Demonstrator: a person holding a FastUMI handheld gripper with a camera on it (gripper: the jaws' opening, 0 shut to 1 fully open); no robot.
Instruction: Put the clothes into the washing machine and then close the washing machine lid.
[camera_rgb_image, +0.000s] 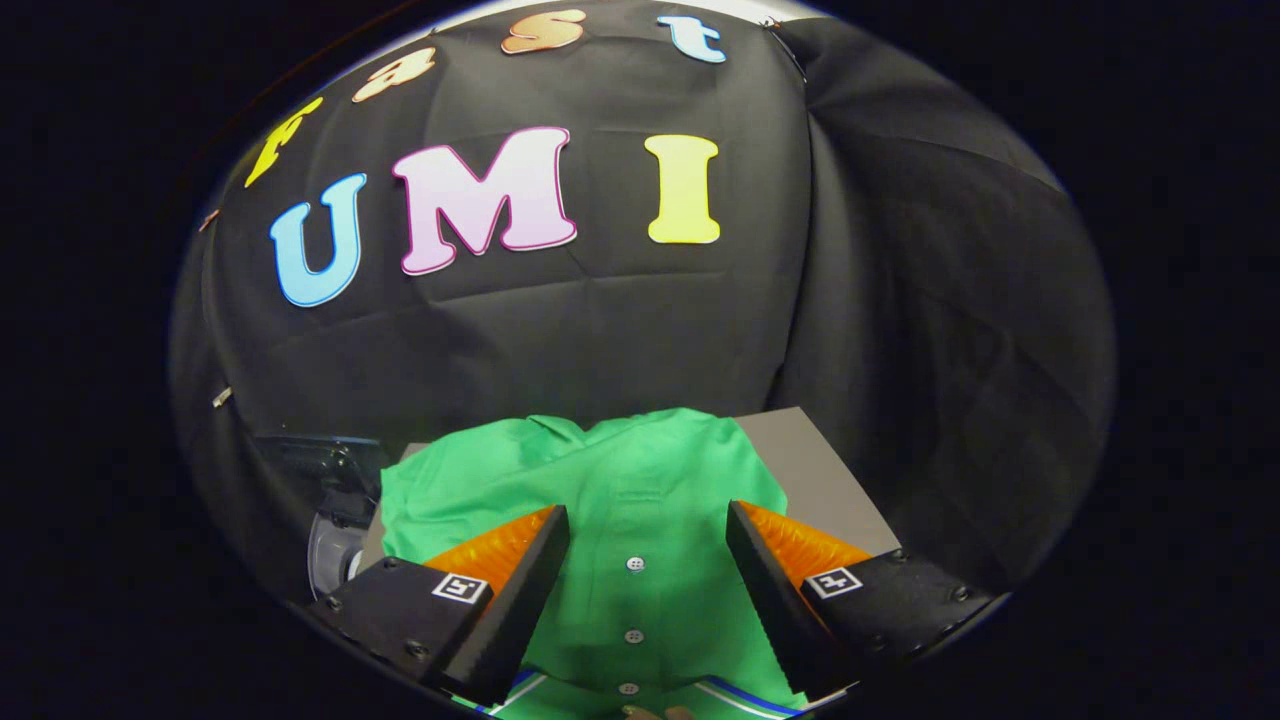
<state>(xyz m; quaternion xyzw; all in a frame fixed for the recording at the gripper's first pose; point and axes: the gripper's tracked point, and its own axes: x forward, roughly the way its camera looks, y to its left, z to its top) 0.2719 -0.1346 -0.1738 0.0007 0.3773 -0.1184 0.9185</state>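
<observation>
Your gripper (648, 520) hangs with its two fingers spread wide, nothing pressed between them. Each finger body carries a small square black-and-white marker tag (459, 587); no readable writing appears on it. Between and just beyond the fingers lies the green button-front shirt (640, 490), spread flat, with its row of small pale buttons running up the gap. It rests on a grey flat board (810, 470). Beside the shirt you see part of a dark rounded washing machine (325, 500).

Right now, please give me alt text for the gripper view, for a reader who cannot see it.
A green buttoned shirt lies spread on a grey surface, and the gripper is over it with open fingers either side of the button line. A washing machine sits beside the shirt, before black cloth.
</observation>
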